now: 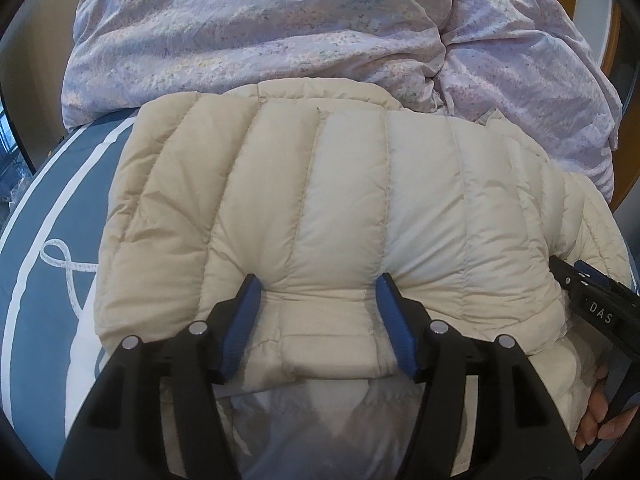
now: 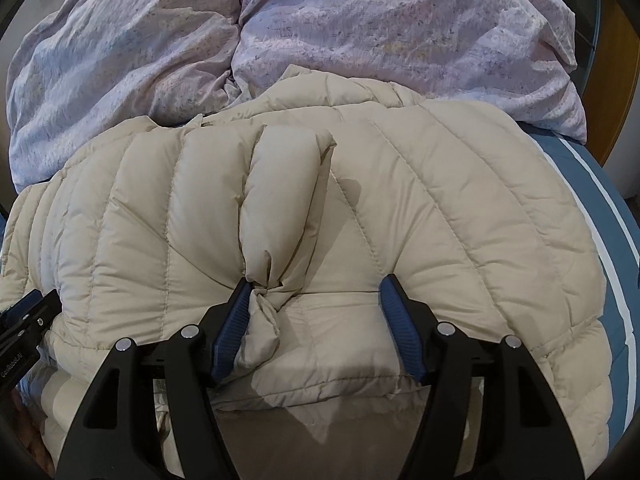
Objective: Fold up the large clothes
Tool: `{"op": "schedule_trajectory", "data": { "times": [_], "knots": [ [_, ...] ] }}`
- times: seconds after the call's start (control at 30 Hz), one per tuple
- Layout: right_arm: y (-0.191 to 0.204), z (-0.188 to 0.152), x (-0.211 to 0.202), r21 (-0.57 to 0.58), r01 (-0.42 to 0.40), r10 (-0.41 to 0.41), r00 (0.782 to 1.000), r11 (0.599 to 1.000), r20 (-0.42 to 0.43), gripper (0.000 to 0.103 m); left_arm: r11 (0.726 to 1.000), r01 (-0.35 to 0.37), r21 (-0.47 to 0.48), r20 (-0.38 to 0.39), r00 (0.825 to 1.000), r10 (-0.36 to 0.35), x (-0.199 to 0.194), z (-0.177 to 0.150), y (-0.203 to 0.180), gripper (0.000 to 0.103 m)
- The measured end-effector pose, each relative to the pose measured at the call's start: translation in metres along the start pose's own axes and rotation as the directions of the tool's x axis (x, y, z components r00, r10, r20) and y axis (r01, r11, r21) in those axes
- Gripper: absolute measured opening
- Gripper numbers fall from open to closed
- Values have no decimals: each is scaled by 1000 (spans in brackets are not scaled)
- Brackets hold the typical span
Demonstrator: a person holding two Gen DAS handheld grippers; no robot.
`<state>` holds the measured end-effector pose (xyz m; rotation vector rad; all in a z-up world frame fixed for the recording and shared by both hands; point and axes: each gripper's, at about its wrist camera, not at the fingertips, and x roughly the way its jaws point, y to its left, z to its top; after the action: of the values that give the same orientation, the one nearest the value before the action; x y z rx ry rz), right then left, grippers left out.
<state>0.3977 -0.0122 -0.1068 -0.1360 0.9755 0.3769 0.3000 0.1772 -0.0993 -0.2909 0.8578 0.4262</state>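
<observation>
Between both spread tongs (image 1: 316, 284), cream puffer jacket (image 1: 340, 200) on bed.

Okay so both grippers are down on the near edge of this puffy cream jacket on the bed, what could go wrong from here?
1. The puffy jacket looks slippery and springy; with the left gripper open, the fold may puff back up.
2. A bunched knot of fabric sits against one finger of the right gripper; it could snag and drag the layer crooked.
3. The lilac duvet crowds the far edge, so pushing forward may rumple the jacket.

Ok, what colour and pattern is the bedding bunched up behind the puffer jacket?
Pale lilac with a fine speckled floral print; the bedding shows best in the right wrist view.
</observation>
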Motion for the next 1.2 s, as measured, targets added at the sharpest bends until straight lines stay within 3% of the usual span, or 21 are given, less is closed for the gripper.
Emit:
{"op": "schedule_trajectory", "data": {
  "times": [0.37,0.47,0.57,0.67,0.83,1.07,1.2],
  "knots": [
    [1,0,2,-2,-12,12,1000,1000,0,71,1000,-10,-7,2,1000,10,2,0,0,66],
    [4,0,3,-17,-13,13,1000,1000,-5,78,1000,-6,-3,1,1000,6,2,0,0,71],
    [3,2,1,-14,-38,38,999,999,-24,93,1000,-29,9,-7,1000,29,-3,1,0,73],
    [-7,4,-9,18,-88,89,995,996,-49,96,1000,-32,0,-9,999,32,-21,-3,8,77],
    [-41,1,-41,119,-206,214,975,971,-64,97,1000,1,-26,8,1000,-1,-63,-21,40,80],
    [-104,-39,-86,108,-253,266,956,961,-122,98,995,50,-81,-21,998,-52,-114,-78,97,80],
    [-147,-70,-102,124,-229,246,958,966,-147,98,992,66,-103,-30,997,-70,-130,-107,118,80]
  ]
}}
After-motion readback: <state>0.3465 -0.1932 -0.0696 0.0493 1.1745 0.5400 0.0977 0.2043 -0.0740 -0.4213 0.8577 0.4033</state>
